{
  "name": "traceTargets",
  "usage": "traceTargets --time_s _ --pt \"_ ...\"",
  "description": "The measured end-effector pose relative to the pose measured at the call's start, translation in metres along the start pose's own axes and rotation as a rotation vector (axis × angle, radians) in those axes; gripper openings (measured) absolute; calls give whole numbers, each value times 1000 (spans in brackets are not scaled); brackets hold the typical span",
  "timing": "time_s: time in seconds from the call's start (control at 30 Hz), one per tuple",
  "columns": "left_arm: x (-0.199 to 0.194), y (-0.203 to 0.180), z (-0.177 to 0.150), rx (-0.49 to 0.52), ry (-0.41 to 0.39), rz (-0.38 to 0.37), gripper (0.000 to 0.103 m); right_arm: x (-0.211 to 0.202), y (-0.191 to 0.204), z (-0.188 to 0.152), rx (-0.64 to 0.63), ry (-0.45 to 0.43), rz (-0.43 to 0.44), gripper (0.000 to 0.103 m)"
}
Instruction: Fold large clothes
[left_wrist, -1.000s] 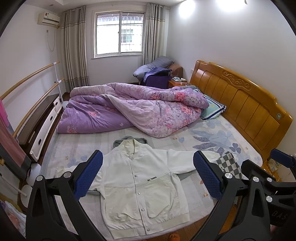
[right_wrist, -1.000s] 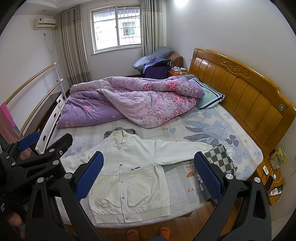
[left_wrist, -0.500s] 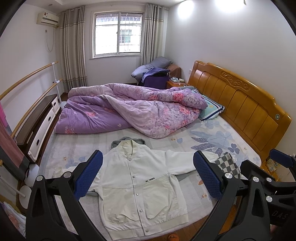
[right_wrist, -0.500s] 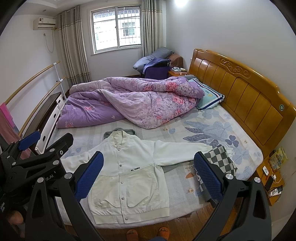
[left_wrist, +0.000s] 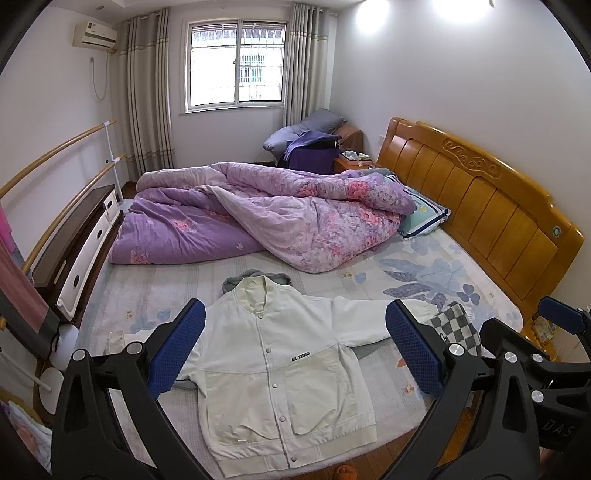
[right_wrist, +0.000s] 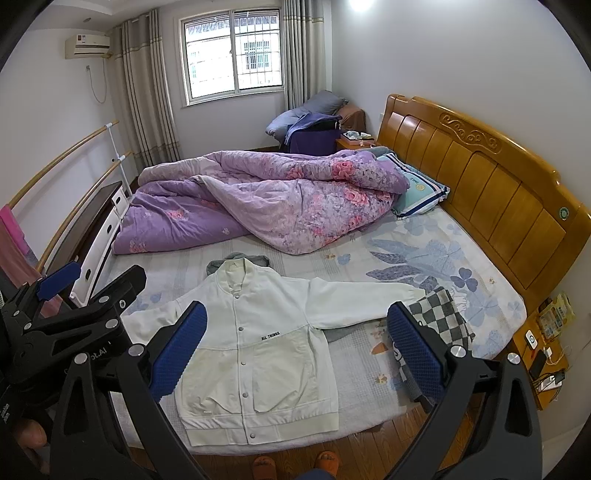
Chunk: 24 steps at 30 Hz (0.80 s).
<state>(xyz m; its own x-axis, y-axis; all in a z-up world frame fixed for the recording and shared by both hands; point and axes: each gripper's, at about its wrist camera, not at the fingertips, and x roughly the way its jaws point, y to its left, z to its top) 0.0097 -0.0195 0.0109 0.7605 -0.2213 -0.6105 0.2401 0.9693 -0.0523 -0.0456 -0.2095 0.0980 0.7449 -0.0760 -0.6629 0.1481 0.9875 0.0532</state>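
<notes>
A white snap-button jacket (left_wrist: 273, 365) lies flat and face up on the near edge of the bed, sleeves spread to both sides; it also shows in the right wrist view (right_wrist: 255, 354). A grey garment (left_wrist: 255, 277) peeks out behind its collar. My left gripper (left_wrist: 295, 347) is open and empty, held high above the jacket. My right gripper (right_wrist: 295, 347) is open and empty too, also well above it. The left gripper's body shows at the left of the right wrist view (right_wrist: 70, 317).
A checkered cloth (right_wrist: 439, 317) lies by the jacket's right cuff. A purple floral quilt (right_wrist: 266, 199) is heaped on the far half of the bed (right_wrist: 424, 251). Wooden headboard (right_wrist: 480, 177) at right, a dresser (right_wrist: 92, 229) and rails at left. A cluttered nightstand (right_wrist: 546, 354) stands lower right.
Both grippers drifted slightly back and up; the jacket sits a little lower and smaller in the views. Nothing was grasped or moved.
</notes>
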Motion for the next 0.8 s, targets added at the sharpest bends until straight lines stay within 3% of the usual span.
traceTargets --time_s 0.8 --pt "4 3 4 6 1 1 98 7 -3 3 7 15 14 94"
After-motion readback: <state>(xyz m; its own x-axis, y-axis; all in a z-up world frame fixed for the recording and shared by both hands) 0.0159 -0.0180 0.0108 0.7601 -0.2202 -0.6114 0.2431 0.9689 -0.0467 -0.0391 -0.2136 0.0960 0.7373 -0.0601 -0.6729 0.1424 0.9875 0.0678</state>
